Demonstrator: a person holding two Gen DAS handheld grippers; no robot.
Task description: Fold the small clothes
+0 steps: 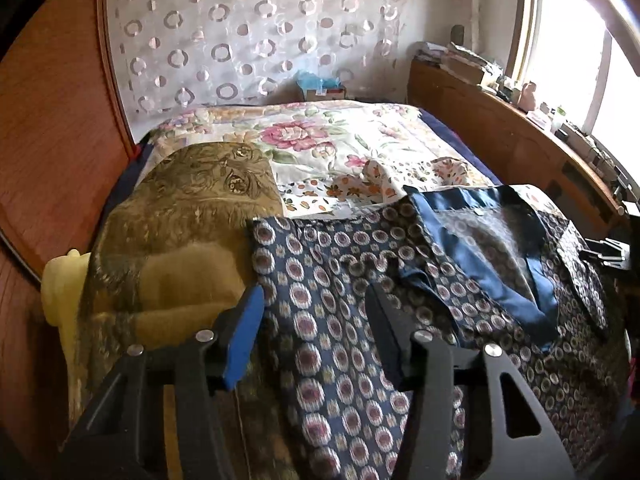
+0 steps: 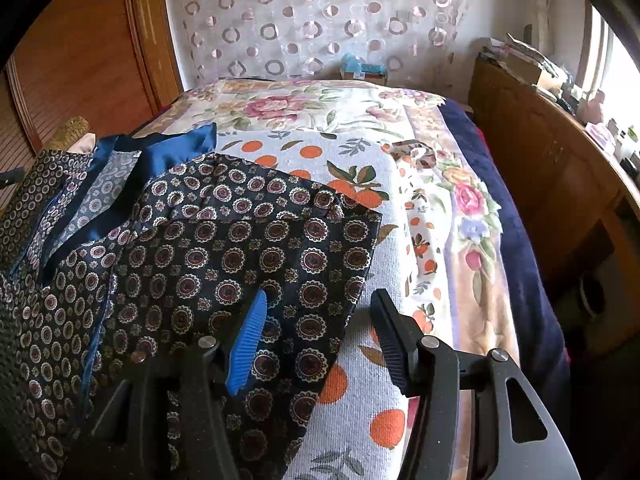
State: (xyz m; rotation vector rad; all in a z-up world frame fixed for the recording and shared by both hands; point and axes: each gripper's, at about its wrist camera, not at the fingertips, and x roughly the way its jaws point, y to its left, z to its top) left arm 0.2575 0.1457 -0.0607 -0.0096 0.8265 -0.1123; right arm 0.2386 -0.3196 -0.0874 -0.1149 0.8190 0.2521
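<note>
- A navy patterned garment (image 1: 340,280) with plain blue lining (image 1: 480,232) is spread flat across the near end of a bed, shown by both wrist views.
- The left gripper (image 1: 316,300) is seen at 6 o'clock over the garment's left part, its jaws spread with nothing between them.
- The right gripper (image 2: 320,312) is seen above the garment's right edge (image 2: 360,280), jaws likewise spread.
- An orange-print towel (image 2: 360,360) lies beneath the garment.
- An olive-gold cushion (image 1: 180,240) is seen at 9 o'clock, touching the garment.
- A floral bedspread (image 1: 320,136) extends toward 12 o'clock.
</note>
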